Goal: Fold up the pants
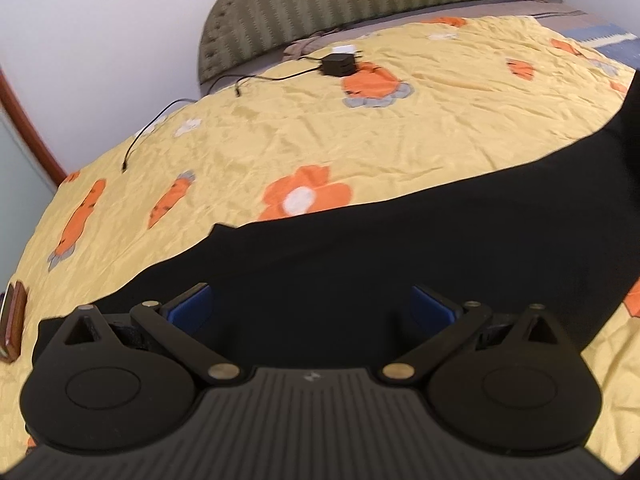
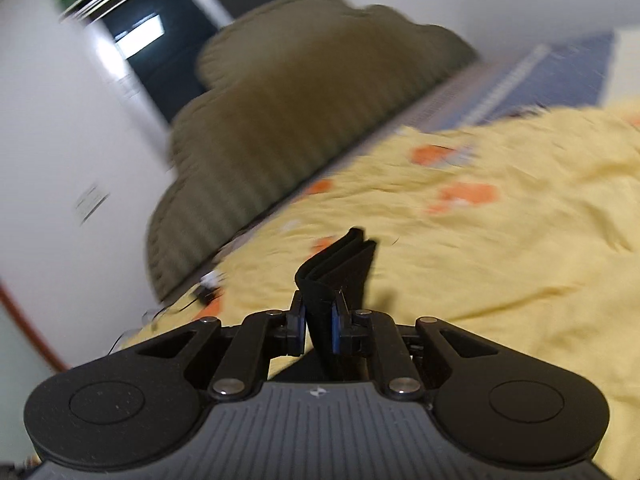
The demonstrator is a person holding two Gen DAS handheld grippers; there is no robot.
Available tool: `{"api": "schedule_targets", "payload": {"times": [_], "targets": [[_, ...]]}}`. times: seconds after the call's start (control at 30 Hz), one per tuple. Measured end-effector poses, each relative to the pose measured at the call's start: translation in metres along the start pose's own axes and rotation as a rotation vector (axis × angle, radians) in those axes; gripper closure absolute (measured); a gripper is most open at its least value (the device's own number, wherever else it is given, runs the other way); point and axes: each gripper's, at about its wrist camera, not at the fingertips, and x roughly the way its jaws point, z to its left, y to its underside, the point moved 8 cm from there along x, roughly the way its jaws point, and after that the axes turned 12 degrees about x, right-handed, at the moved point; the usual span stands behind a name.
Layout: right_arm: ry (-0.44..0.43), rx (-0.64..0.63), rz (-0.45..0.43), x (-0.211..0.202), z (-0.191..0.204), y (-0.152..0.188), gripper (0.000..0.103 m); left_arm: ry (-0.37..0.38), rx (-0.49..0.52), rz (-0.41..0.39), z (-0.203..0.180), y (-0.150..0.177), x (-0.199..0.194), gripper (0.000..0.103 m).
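Note:
Black pants (image 1: 400, 248) lie spread across the yellow flowered bedspread (image 1: 320, 128), running from the lower left up to the right edge of the left wrist view. My left gripper (image 1: 312, 308) hovers over them with its blue pads wide apart and nothing pinched between them. In the blurred right wrist view, my right gripper (image 2: 319, 320) is shut on a bunched fold of the black pants (image 2: 340, 264), which sticks up past the fingertips above the bedspread (image 2: 500, 260).
A black charger block (image 1: 338, 65) with a thin cable (image 1: 160, 120) lies near the olive padded headboard (image 1: 360, 4). A brown wooden object (image 1: 14, 320) sits at the bed's left edge. A blue striped cloth (image 2: 520, 80) lies by the far side.

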Motion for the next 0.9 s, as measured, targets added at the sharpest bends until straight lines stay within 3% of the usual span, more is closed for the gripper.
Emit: {"api": "schedule_targets", "payload": {"times": [0.23,0.43,0.53,0.6,0.9], "targets": [[-0.144,-0.109,0.115,0.007,0.083,0.053,0.092,-0.091,-0.059,0.005,0.041,0.017,-0.004,0.000],[-0.255,-0.193,0.301,0.022,0.151,0.149,0.092,-0.136,-0.116,0.025,0.078,0.032,-0.005,0.000],[-0.248,-0.273,0.410,0.031,0.167,0.205,0.092,-0.139,-0.131,0.038,0.089,0.041,-0.005,0.000],[-0.224,-0.352,0.433,0.030,0.172,0.227,0.092,-0.145,-0.129,0.044,0.093,0.046,-0.004,0.000],[-0.187,-0.507,0.454,0.025,0.178,0.253,0.089,-0.106,-0.170,0.069,0.101,0.062,0.003,0.000]]}}
